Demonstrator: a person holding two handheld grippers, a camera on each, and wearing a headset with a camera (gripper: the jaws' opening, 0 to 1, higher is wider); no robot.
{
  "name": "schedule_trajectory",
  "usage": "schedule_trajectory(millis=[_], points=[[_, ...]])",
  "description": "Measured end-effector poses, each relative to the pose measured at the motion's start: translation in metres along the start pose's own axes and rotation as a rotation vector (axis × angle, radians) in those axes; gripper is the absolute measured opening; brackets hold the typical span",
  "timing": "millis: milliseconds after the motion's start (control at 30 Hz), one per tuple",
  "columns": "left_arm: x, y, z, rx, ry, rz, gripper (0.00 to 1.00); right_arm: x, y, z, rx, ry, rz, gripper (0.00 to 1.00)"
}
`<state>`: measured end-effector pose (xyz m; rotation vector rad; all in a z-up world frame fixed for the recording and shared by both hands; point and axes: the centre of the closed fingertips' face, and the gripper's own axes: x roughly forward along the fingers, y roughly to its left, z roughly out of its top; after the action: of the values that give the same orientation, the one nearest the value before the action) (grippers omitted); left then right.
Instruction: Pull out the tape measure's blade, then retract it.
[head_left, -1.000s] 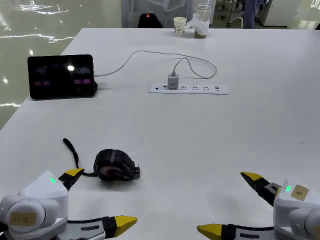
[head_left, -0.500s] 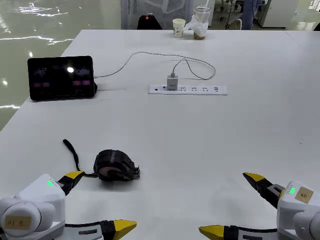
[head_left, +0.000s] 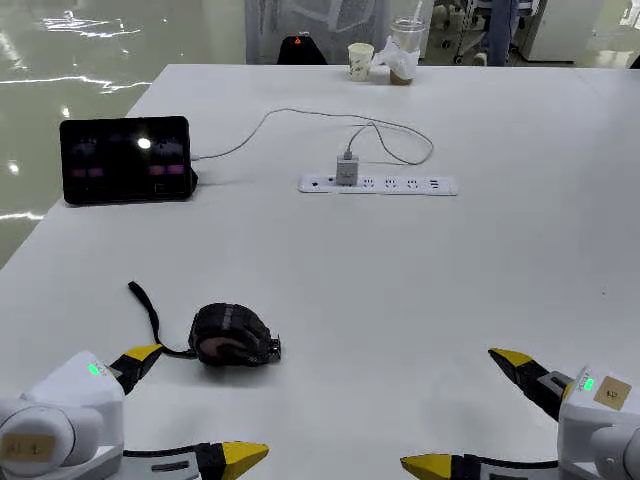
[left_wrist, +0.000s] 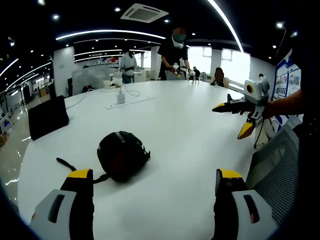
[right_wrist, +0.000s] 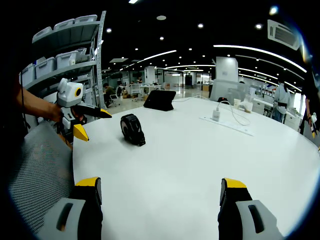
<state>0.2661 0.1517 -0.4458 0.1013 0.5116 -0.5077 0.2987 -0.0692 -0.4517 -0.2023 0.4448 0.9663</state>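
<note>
Holding both claws low over the near edge of the white tabletop (head_left: 420, 280), we've got nothing gripped in either one. Our left claw (head_left: 193, 405) has its yellow-tipped jaws spread wide and is empty. The right claw (head_left: 467, 411) is the same, jaws wide apart with bare tabletop between them. The two claws are well apart, one at near left and the other at near right.

The tape measure (head_left: 232, 335) is a black rounded case sitting on the tabletop just beyond our left claw, a bit right of its far jaw tip and not touching it. The blade's wound in, not pulled out yet. A black strap (head_left: 148, 310) trails off the case to the left and curls toward the far side. It passes close by that jaw tip, and we can't tell if it touches. In the left gripper view the case sits ahead between the two jaws, closer to the left one.

Further back, a dark tablet (head_left: 125, 158) is propped up at far left. A white power strip (head_left: 380, 184) lies in the middle with a charger (head_left: 347, 168) plugged in, and a thin cable (head_left: 300, 111) runs from it to the tablet. A paper cup (head_left: 360, 58) stands at the far edge.
</note>
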Motion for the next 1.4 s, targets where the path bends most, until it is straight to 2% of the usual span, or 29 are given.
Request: schedule_trajectory(millis=[533,1333,1400], points=[[-0.0019,-0.0034,-0.0003,0.016,0.009,-0.017,0.99,-0.004,-0.0009,-0.0008,0.006,0.0,0.0,0.99],[-0.003,-0.0057,0.003,-0.003,-0.001,-0.037,0.99,-0.0052,0.0005,-0.0008,0.005,0.004,0.008,0.99],[-0.0035,-0.0066,0.0034,-0.01,0.0,-0.044,0.96,-0.0052,0.0007,-0.0003,0.005,0.004,0.007,0.99]])
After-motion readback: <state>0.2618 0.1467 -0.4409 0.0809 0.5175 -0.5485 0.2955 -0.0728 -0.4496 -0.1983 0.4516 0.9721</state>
